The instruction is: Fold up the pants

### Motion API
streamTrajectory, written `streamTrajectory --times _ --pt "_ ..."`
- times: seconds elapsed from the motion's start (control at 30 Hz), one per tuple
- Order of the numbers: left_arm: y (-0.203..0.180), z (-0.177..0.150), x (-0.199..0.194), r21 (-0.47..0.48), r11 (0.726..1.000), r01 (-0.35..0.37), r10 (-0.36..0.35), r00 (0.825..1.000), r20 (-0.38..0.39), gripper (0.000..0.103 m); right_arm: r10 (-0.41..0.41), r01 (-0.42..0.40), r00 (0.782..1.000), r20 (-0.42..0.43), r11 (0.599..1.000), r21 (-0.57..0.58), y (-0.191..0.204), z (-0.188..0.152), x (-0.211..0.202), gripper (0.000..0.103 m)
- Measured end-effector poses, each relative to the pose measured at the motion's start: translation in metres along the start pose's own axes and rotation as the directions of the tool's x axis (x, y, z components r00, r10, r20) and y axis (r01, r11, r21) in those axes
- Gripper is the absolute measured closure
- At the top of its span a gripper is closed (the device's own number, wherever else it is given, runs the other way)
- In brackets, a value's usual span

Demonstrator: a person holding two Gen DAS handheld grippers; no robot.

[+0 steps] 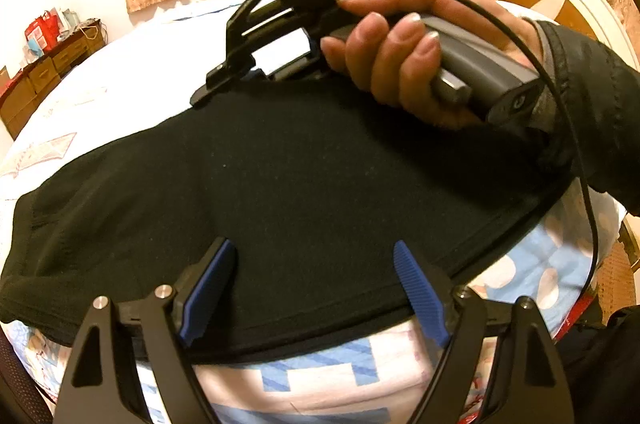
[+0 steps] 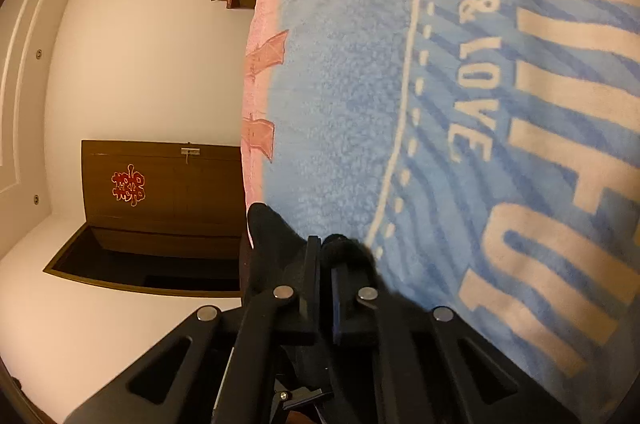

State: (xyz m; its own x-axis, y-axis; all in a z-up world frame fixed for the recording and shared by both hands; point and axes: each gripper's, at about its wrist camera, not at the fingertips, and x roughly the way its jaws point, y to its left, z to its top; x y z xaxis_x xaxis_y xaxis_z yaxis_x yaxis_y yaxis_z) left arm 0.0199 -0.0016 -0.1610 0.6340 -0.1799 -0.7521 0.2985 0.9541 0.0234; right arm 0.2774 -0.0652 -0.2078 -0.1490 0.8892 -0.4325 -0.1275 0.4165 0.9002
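The left hand-held gripper (image 1: 314,288) hovers spread over the near hem of the black pants (image 1: 280,175), which lie flat on the blue-and-white blanket (image 1: 312,380) covering the bed. At the far edge, the right hand-held gripper (image 2: 326,248), held by a hand (image 1: 404,63), is pressed together, pinching the fabric.

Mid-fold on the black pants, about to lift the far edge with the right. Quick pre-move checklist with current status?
1. Right gripper jaws shut on pants fabric: ok, black cloth bunches at the tips.
2. Left gripper jaws wide open, straddling the near hem, pinching nothing: ok.
3. Pants lying flat on the blanket: ok.
4. Cable clear of pants: not ok, it drapes across them.
5. How many layers the right holds: cannot tell.
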Motion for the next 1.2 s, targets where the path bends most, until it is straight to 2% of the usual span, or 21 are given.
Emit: streamTrajectory --times 0.17,0.33,0.37,0.4,0.43,0.47,0.53,0.6,0.63,0.7,0.77,0.83,0.87,0.93,1.0,1.07,1.13,1.17,1.2 --pt "-0.002 -0.002 -0.001 -0.006 1.0 -0.01 0.01 1.0 0.008 0.018 -0.025 0.025 1.0 -0.002 0.999 -0.041 0.009 -0.004 -0.015 0.099" --pt "-0.01 -0.005 -0.001 0.014 0.999 -0.037 0.037 0.999 0.022 0.017 -0.114 0.12 0.992 0.058 0.986 -0.118 0.019 -0.024 -0.049 0.095" --pt "-0.01 -0.005 -0.001 0.009 0.999 -0.037 0.036 0.999 0.024 0.016 -0.144 0.156 0.985 0.093 0.978 -0.135 0.019 -0.025 -0.058 0.082" --pt "-0.011 -0.006 -0.001 0.007 0.999 -0.039 0.039 0.999 0.023 0.016 -0.183 0.207 0.969 0.167 0.968 -0.141 0.019 -0.024 -0.071 0.07" --pt "-0.012 -0.006 -0.001 0.005 0.999 -0.041 0.041 0.999 0.021 0.016 -0.188 0.219 0.958 0.214 0.967 -0.13 0.016 -0.022 -0.083 0.048" --pt "-0.012 -0.006 -0.001 0.0 0.999 -0.043 0.043 0.999 0.018 0.016 -0.16 0.191 0.952 0.261 0.977 -0.098 0.011 -0.018 -0.096 0.041" --pt "-0.013 -0.006 -0.003 -0.007 0.999 -0.047 0.047 0.999 0.013 0.016 -0.104 0.119 0.945 0.31 0.992 -0.03 0.0 -0.013 -0.115 0.041" --pt "-0.013 -0.002 -0.011 0.015 0.997 -0.075 0.075 0.997 0.002 0.017 -0.103 0.118 0.934 0.342 0.993 -0.025 0.0 -0.019 -0.126 0.041" --pt "-0.008 0.001 -0.02 0.017 0.994 -0.104 0.104 0.994 0.022 0.017 -0.112 0.137 0.935 0.336 0.989 -0.052 0.006 -0.026 -0.129 0.041" --pt "0.006 0.008 -0.043 0.032 0.982 -0.188 0.184 0.978 0.101 0.017 -0.119 0.165 0.943 0.31 0.978 -0.126 0.021 -0.044 -0.128 0.041" --pt "0.026 0.016 -0.053 0.032 0.968 -0.25 0.245 0.963 0.116 0.014 -0.135 0.204 0.949 0.286 0.953 -0.226 0.039 -0.066 -0.124 0.041" --pt "0.062 0.025 -0.051 0.01 0.931 -0.364 0.362 0.928 0.082 0.013 -0.167 0.252 0.943 0.287 0.922 -0.294 0.053 -0.09 -0.119 0.041" --pt "0.086 0.03 -0.046 -0.01 0.902 -0.432 0.432 0.9 0.052 0.013 -0.165 0.254 0.944 0.284 0.915 -0.313 0.056 -0.099 -0.119 0.041" --pt "0.127 0.036 -0.039 -0.054 0.868 -0.493 0.494 0.869 0.008 0.013 -0.152 0.244 0.947 0.282 0.912 -0.328 0.055 -0.116 -0.121 0.041" --pt "0.173 0.04 -0.027 -0.133 0.842 -0.523 0.519 0.852 -0.071 0.013 -0.15 0.247 0.944 0.293 0.912 -0.326 0.053 -0.128 -0.124 0.041" --pt "0.207 0.037 -0.014 -0.227 0.879 -0.419 0.396 0.908 -0.139 0.013 -0.15 0.25 0.939 0.309 0.915 -0.317 0.048 -0.14 -0.129 0.041" --pt "0.23 0.033 -0.005 -0.345 0.88 -0.327 0.284 0.944 -0.169 0.013 -0.149 0.252 0.935 0.323 0.918 -0.306 0.044 -0.149 -0.138 0.041" --pt "0.228 0.027 -0.002 -0.368 0.887 -0.28 0.234 0.958 -0.165 0.013 -0.152 0.257 0.932 0.33 0.917 -0.303 0.042 -0.153 -0.141 0.041" --pt "0.226 0.025 0.004 -0.382 0.889 -0.252 0.2 0.965 -0.17 0.015 -0.158 0.265 0.928 0.338 0.917 -0.299 0.041 -0.156 -0.142 0.041"
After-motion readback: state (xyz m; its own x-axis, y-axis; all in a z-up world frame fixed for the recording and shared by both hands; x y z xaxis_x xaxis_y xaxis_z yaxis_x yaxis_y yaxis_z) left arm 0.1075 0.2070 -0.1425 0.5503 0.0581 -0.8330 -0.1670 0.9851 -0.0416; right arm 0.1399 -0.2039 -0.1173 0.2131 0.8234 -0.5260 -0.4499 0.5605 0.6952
